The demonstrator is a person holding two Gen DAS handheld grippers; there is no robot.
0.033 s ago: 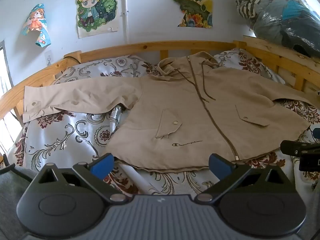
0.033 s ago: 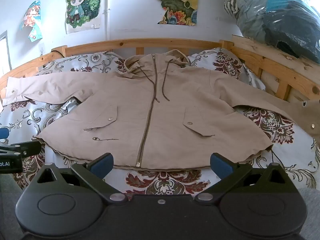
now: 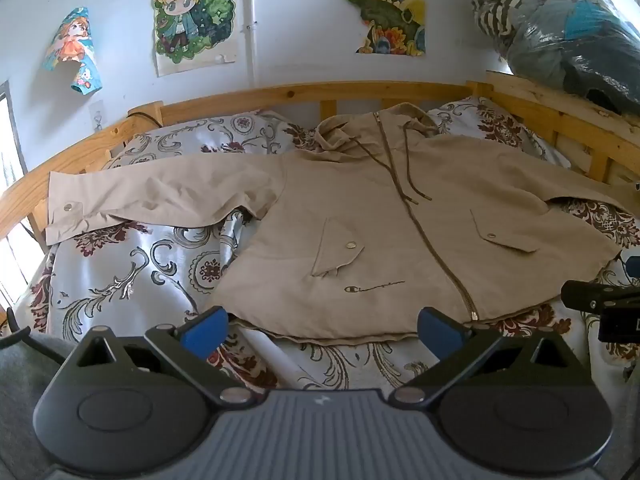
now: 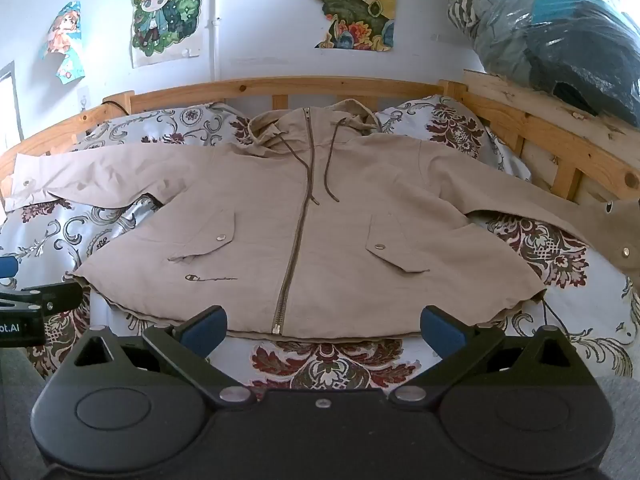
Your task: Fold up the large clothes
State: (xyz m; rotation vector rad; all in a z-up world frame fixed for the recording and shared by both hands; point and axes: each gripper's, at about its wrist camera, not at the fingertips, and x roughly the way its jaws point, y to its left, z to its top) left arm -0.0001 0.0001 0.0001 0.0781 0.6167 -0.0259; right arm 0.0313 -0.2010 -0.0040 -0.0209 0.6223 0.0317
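Observation:
A beige zip-up hooded jacket (image 3: 360, 220) (image 4: 320, 220) lies spread flat, front up, on the bed, hood toward the headboard and both sleeves stretched sideways. Its left-hand sleeve (image 3: 160, 196) reaches the bed's left rail; the other sleeve (image 4: 540, 204) ends with its cuff (image 4: 624, 240) at the right. My left gripper (image 3: 322, 330) hovers open just short of the hem's left half, nothing between its blue pads. My right gripper (image 4: 323, 329) is also open and empty, in front of the hem by the zipper's end. Each gripper's tip shows at the edge of the other's view.
Floral bedding (image 3: 120, 272) covers the mattress inside a wooden bed frame (image 3: 280, 94), with pillows (image 4: 448, 128) at the head. A plastic-wrapped bundle (image 3: 560, 28) sits on the raised wooden rail at the right. Posters hang on the white wall.

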